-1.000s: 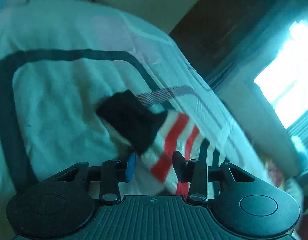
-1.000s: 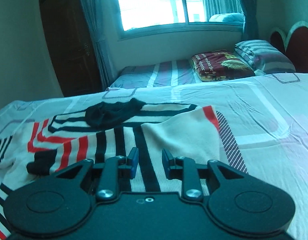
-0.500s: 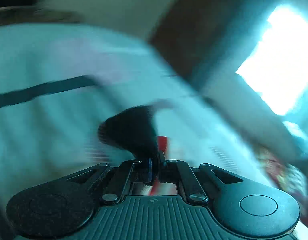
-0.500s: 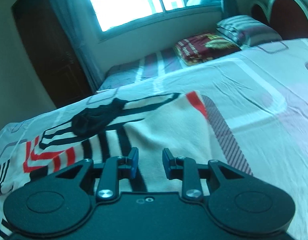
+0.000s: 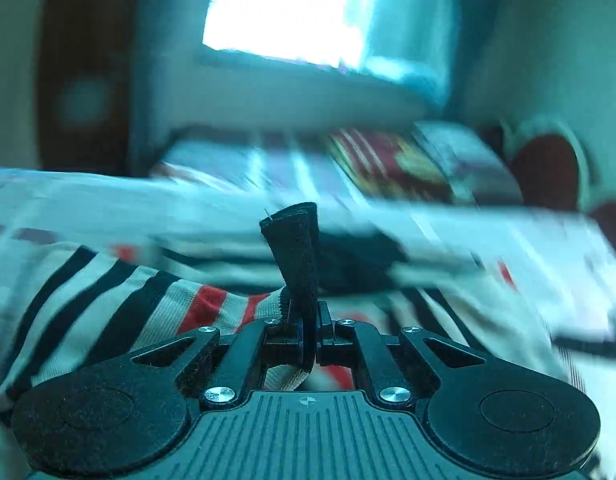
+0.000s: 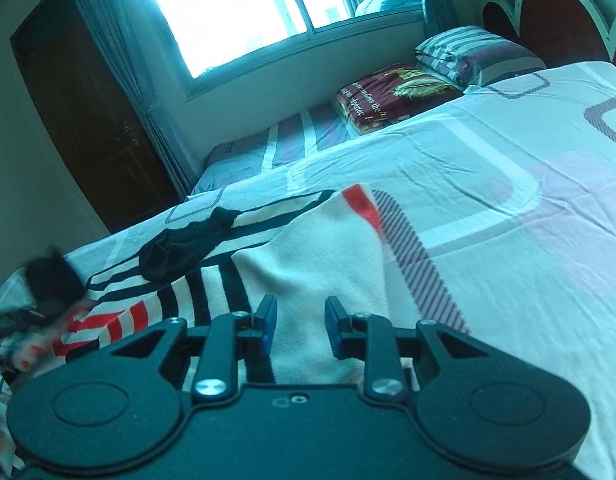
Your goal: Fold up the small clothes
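Left gripper (image 5: pixel 310 322), left wrist view: jaws clamped on the black cuff (image 5: pixel 295 256) of the striped sweater (image 5: pixel 119 312), sleeve lifted off the bed (image 5: pixel 87 204); background blurred. Right gripper (image 6: pixel 296 330), right wrist view: jaws partly apart, holding nothing, above the sweater's cream body (image 6: pixel 320 264), which lies spread on the bedsheet (image 6: pixel 488 208). Judged progress: early; the sleeve fold is under way, body folds remain.

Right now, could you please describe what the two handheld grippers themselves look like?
Both are matte black plastic. The left gripper has a ribbed body, two round side lobes, angular linkage arms with triangular cut-outs and silver screw heads. The right gripper has the same lobes, linkages and screws, a smooth body, and blue pads on its fingers. No cables or sleeves show.
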`<state>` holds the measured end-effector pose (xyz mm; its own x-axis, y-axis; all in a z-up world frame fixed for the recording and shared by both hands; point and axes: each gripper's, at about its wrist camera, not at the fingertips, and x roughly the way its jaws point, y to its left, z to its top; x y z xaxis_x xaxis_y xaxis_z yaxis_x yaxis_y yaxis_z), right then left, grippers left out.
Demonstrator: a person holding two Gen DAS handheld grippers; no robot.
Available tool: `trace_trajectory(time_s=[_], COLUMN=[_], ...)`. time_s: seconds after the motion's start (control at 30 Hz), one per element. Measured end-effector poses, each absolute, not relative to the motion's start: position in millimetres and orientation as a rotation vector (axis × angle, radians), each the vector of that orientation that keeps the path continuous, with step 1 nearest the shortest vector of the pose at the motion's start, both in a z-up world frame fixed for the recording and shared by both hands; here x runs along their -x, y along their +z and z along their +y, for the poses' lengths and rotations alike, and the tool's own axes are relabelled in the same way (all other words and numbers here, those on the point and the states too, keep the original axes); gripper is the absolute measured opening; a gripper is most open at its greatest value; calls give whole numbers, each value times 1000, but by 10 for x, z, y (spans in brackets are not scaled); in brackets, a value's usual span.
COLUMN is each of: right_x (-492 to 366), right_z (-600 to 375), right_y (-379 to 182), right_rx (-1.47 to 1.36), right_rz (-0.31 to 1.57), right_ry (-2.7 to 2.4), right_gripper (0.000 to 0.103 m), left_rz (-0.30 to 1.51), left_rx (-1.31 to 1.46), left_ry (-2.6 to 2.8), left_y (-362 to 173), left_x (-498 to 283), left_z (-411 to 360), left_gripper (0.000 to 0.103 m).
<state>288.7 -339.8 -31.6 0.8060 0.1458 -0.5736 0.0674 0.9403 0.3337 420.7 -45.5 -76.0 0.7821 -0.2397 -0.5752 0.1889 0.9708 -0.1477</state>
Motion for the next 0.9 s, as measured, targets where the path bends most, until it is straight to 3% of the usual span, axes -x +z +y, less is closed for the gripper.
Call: trace_trajectory(time_s=[0.13, 0.27, 0.47, 0.6, 0.8, 0.9], right_x=[-2818, -2790, -2992, -3202, -3497, -3548], right_z=[-3473, -3444, -3126, -2767, -2377, -2262], right_y=[-327, -314, -410, -476, -593, -596], right_rx=[-389, -430, -566, -631, -611, -508], right_rz=[648, 638, 682, 733, 818, 815], right_ry=[57, 103, 239, 313, 264, 226], right_gripper=[31, 54, 53, 53, 51, 38], left_rz=[728, 658, 613, 576, 647, 641], left_rx=[-157, -228, 28, -28, -29, -49], left_ry=[-288, -302, -177, 25, 92, 75], left_y=[-1067, -974, -787, -900, -1064, -1108], left_x=[-4236, -3904, -3272, -2869, -3034, -3149], left_z=[-1182, -1260, -205, 474, 907, 892], left_gripper=[6, 11, 11, 11, 11, 11])
